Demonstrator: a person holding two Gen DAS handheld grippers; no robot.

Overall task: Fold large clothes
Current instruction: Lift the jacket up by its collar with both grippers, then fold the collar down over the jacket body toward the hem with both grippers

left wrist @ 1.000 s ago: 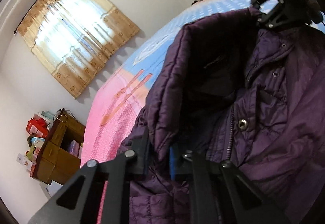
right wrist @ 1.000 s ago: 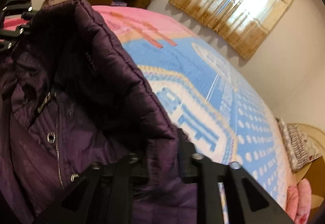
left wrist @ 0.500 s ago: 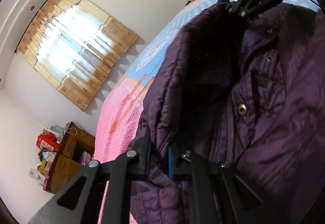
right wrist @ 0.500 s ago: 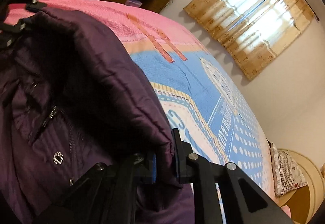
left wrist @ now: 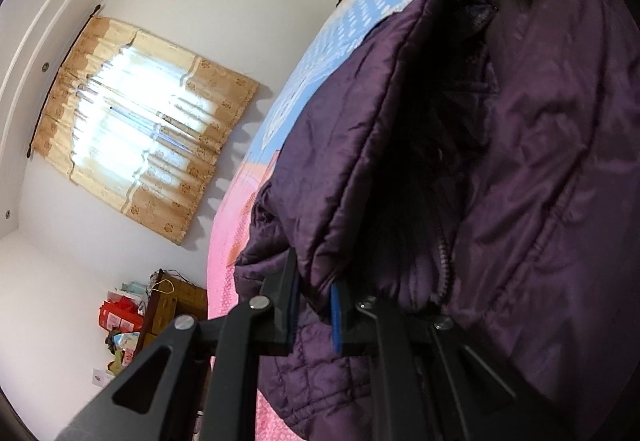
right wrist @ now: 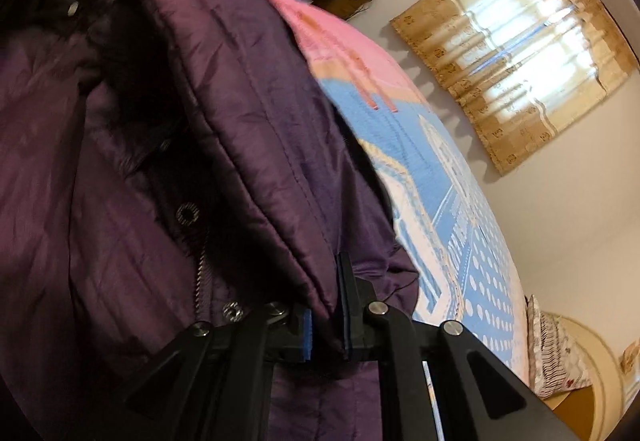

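the purple quilted jacket (left wrist: 460, 145) hangs in the air above the bed (left wrist: 320, 53), stretched between the two tools, and no part of it can be seen resting on the bedspread. the left gripper (left wrist: 314, 305) is clenched on a thick padded edge of the jacket, the cloth pinched between its blue-lined pads, and the right gripper (right wrist: 326, 325) is clenched on another stretch of what looks like the same edge; in the left view the right tool shows at the top, gripping the far end of that edge. holding it at two spread points likely lets the weight of the body pull the garment straight so it can be laid flat for folding. the front is open, with the zipper (right wrist: 199, 277) and metal snaps (right wrist: 188, 214) showing, so the lining faces the cameras. the bed, with its pink and blue bedspread, lies below as the probable laying surface. a curtained window (right wrist: 532, 53), a cluttered wooden cabinet (left wrist: 176, 301) and a pillow (right wrist: 554, 357) sit well apart from the work.
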